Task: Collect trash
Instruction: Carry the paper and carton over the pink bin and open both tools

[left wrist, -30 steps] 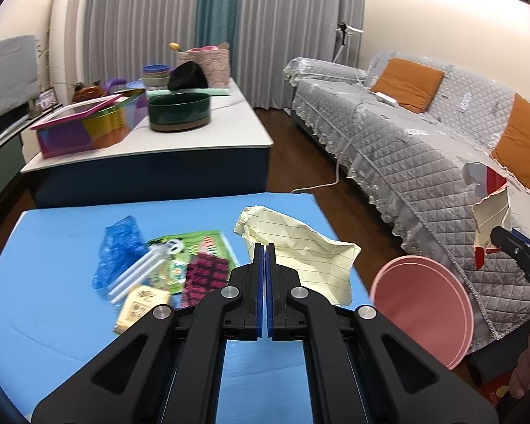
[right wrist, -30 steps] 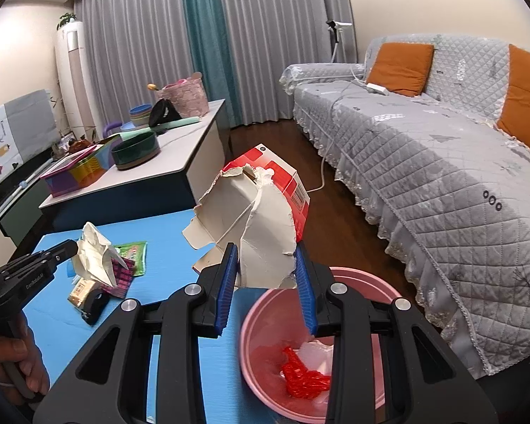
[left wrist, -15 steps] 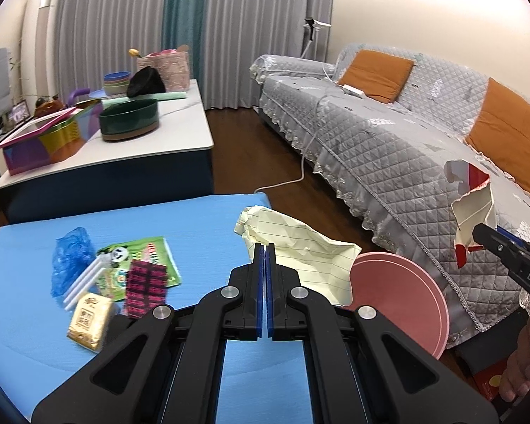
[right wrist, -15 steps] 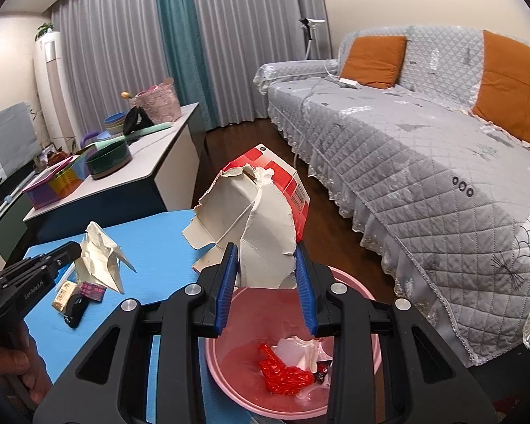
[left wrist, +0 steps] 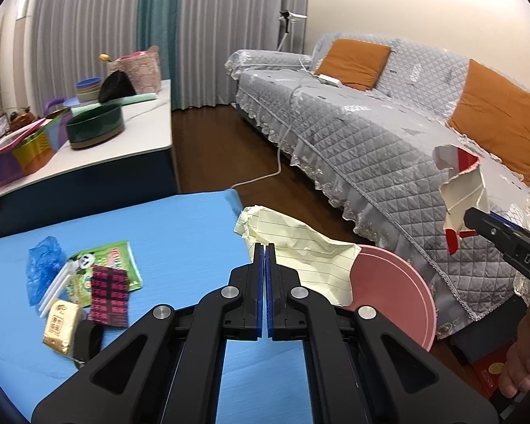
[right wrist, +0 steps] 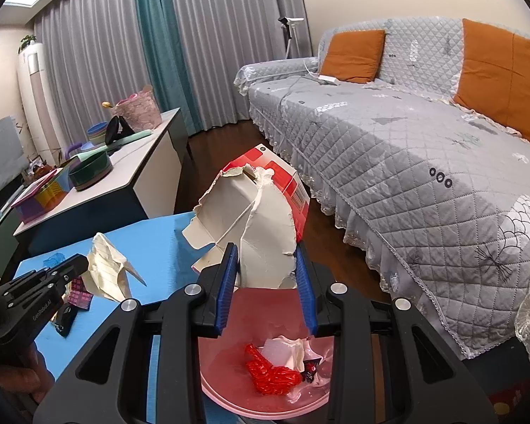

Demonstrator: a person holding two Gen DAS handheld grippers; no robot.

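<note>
A torn carton (right wrist: 254,226) is clamped by the right gripper (right wrist: 266,268) above the pink bin (right wrist: 236,392). Crumpled lined paper (left wrist: 300,247) is pinched in the left gripper (left wrist: 265,258) at the blue tabletop's (left wrist: 180,233) right edge.

Torn matt cardboard box (right wrist: 261,226), creased lined paper (left wrist: 300,247), glossy pink plastic bin (right wrist: 229,371), quilted cloth sofa cover (right wrist: 406,162).

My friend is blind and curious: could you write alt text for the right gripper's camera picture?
The right gripper holds a torn red-and-white carton above a pink bin that already contains red plastic and paper scraps. At left, the left gripper holds crumpled lined paper over a blue table; a grey sofa is at right.
</note>
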